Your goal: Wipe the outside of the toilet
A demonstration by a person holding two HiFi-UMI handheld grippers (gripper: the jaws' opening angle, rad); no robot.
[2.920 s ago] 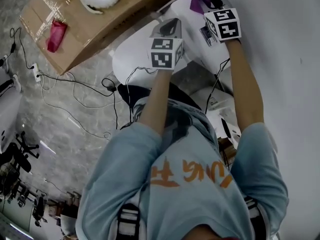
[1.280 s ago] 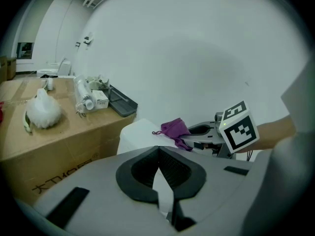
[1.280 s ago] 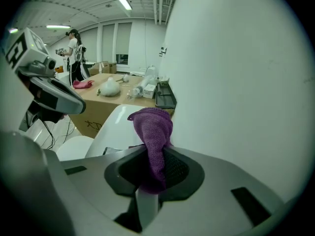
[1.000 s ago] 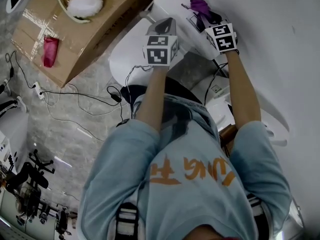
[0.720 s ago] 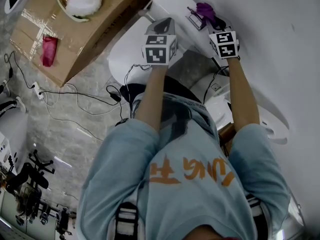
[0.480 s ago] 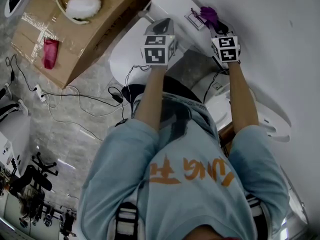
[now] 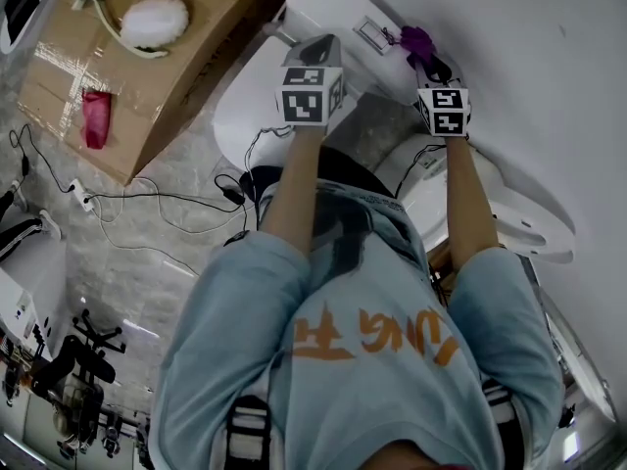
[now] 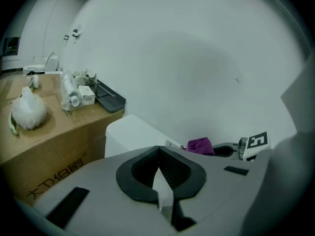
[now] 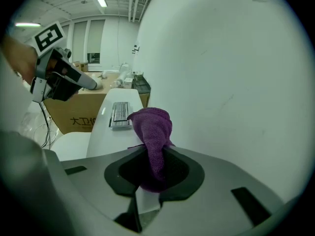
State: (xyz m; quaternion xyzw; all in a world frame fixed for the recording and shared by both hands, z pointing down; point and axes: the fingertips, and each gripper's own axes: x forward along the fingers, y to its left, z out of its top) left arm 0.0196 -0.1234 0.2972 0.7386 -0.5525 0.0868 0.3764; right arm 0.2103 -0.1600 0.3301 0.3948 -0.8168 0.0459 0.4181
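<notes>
My right gripper (image 9: 153, 173) clenches the purple cloth (image 9: 152, 127) over the right end of the toilet tank (image 9: 101, 132), whose lid runs leftward; my left gripper (image 8: 160, 178), closed on nothing, is farther off

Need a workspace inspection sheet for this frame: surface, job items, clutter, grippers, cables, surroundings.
Surface: white toilet tank lid, flush plate set in it.
Job's things: purple cloth over the lid by the wall; contact unclear.
Clutter: cardboard box beside the toilet, carrying a white duster and a red item.
Grippers: left hand-held gripper shut, empty; right hand-held gripper shut on the purple cloth.
Cables: black cables loose on the floor.
Surroundings: white wall.
</notes>
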